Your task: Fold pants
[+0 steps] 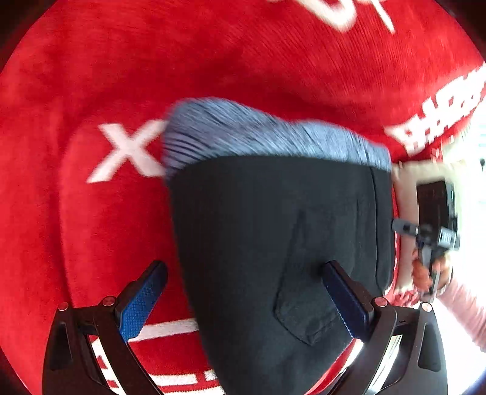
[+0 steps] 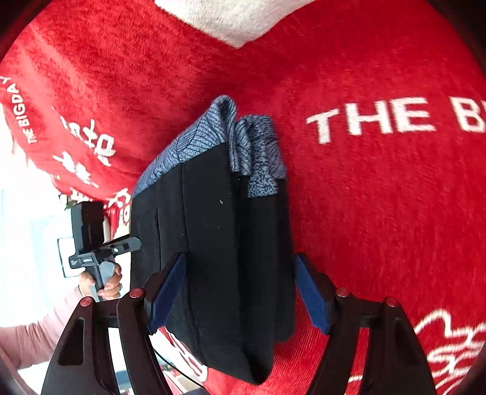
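Observation:
The pants point(image 1: 273, 231) are black with a blue patterned cuff point(image 1: 243, 130), folded into a compact block on a red cloth. In the left wrist view a back pocket shows near my left gripper point(image 1: 243, 282), which is open above the pants and holds nothing. In the right wrist view the folded pants point(image 2: 218, 243) lie between the open fingers of my right gripper point(image 2: 240, 279), with the blue cuff point(image 2: 243, 142) at the far end. The jaws stand wide on both sides of the fold without clamping it. This frame is motion-blurred in the left view.
A red plush cloth point(image 2: 379, 197) with white lettering covers the surface. A grey-white patch point(image 2: 237, 21) lies at the far edge. The other hand-held gripper shows at the side of each view point(image 1: 434, 237) point(image 2: 97, 243), near the cloth's bright edge.

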Action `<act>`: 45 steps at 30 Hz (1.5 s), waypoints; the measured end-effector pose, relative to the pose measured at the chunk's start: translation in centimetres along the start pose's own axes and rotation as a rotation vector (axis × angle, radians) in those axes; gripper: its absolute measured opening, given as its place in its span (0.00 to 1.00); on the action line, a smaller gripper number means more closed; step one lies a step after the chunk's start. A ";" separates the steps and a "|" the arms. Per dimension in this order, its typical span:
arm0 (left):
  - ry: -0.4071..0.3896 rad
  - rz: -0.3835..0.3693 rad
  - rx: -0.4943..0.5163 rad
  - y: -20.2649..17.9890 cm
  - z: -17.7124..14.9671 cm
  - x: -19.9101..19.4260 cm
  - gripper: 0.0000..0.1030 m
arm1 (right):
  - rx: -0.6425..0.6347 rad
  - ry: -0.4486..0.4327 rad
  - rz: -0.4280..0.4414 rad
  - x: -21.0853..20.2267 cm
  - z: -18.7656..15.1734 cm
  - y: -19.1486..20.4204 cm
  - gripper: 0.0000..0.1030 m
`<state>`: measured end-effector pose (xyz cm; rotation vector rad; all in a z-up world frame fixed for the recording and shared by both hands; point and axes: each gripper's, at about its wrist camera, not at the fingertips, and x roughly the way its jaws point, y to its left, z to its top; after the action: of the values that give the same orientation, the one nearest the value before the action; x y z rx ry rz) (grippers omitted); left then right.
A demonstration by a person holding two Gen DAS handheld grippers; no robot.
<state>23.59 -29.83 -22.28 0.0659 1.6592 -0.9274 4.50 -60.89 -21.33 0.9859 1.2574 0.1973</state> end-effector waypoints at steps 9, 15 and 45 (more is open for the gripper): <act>-0.046 0.028 -0.043 -1.9 1.0 1.1 0.93 | 0.035 0.029 0.041 1.3 0.8 -0.4 0.63; -0.148 0.065 -0.068 -3.0 -0.7 -1.3 0.62 | 0.082 -0.040 0.065 0.0 -0.1 0.9 0.38; -0.153 0.138 -0.064 -4.4 -15.8 -3.5 0.71 | 0.127 -0.060 0.032 -0.8 -16.3 4.3 0.36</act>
<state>9.79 -21.92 -16.84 0.0632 1.5210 -0.7563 -8.11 -50.48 -17.32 1.1137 1.2110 0.1133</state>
